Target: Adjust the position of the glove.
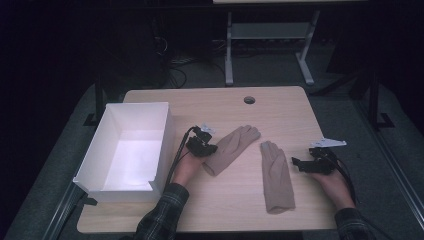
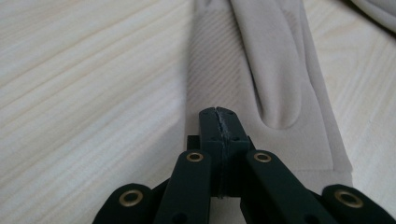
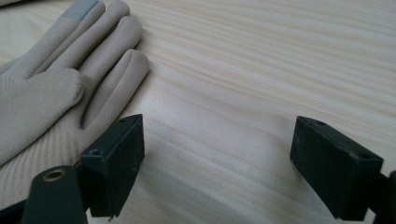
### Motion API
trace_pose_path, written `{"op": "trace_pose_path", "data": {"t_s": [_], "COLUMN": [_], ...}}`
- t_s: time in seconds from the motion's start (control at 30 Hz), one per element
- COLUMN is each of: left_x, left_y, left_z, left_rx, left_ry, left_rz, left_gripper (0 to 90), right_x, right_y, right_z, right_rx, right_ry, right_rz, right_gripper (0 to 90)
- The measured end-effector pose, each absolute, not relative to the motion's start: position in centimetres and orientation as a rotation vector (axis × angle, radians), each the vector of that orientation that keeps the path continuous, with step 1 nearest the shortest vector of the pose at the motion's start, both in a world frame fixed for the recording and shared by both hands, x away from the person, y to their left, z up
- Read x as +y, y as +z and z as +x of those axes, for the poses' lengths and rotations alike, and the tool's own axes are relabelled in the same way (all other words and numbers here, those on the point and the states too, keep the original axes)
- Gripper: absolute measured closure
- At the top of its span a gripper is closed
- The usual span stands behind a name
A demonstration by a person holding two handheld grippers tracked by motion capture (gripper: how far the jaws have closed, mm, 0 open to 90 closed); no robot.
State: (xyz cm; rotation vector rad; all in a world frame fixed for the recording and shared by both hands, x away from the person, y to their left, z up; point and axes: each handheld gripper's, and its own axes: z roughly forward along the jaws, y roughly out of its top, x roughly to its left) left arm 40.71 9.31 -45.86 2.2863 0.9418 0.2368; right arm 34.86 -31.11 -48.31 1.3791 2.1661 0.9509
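Note:
Two beige gloves lie flat on the wooden table (image 1: 280,110). The left glove (image 1: 231,146) points up and right, and the right glove (image 1: 276,176) lies lengthwise with its fingers away from me. My left gripper (image 1: 212,148) is shut, its tips (image 2: 218,115) resting over the left glove's ribbed cuff (image 2: 219,70) beside the thumb. I see no fabric bunched between the jaws. My right gripper (image 1: 296,163) stands open (image 3: 215,140) just right of the right glove (image 3: 56,88), its left jaw at the glove's edge with bare wood between the jaws.
An open white box (image 1: 165,131) stands at the table's left edge, close to my left hand. A round cable hole (image 1: 249,100) sits near the far edge. Beyond the table are a desk frame (image 1: 229,55) and cables on a dark floor.

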Motion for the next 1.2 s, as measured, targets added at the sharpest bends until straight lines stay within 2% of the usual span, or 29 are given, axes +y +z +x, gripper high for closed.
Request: {"op": "trace_pose_path", "data": {"t_s": [0.27,0.7,1.2], "left_x": [8.9,9.6,10.2], "left_y": [-45.6,-46.0,-46.0], "left_z": [38.8,35.3,31.7], "left_rx": [0.889,0.83,0.746], "left_ry": [0.219,0.049,-0.006], "left_rz": [2.347,2.29,2.309], "left_gripper": [89.7,89.6,89.6], "right_x": [-31.1,-31.1,-31.0], "right_y": [-48.3,-48.3,-48.3], "right_z": [34.9,34.8,34.8], "right_rx": [2.166,2.165,2.164], "right_ry": [0.95,0.95,0.957], "right_rz": [1.379,1.384,1.387], "right_gripper": [17.4,17.4,17.4]}}
